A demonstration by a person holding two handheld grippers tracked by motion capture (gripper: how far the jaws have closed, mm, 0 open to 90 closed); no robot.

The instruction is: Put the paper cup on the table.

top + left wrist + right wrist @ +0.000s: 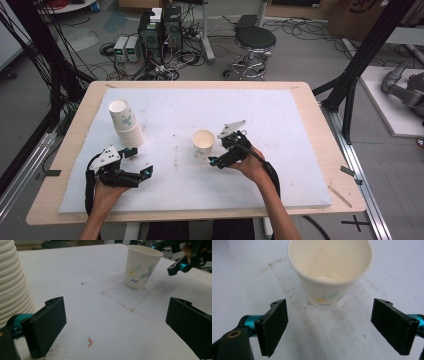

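A single paper cup (pixel 203 142) with a flower print stands upright and empty near the middle of the white board; it also appears in the left gripper view (pixel 142 267) and the right gripper view (pixel 329 270). A stack of paper cups (pixel 126 122) stands at the left (pixel 12 282). My right gripper (pixel 220 151) is just right of the single cup, open, its jaws wide apart and a little short of the cup (pixel 329 325). My left gripper (pixel 140 161) rests in front of the stack, open with nothing between its jaws (pixel 115 325).
The white foam board (pixel 280 110) covers a wooden table (pixel 345 185). Behind the table are a black stool (pixel 254 42), computer boxes (pixel 160 30) and cables on the floor. A small red scrap (pixel 90 342) lies on the board near my left gripper.
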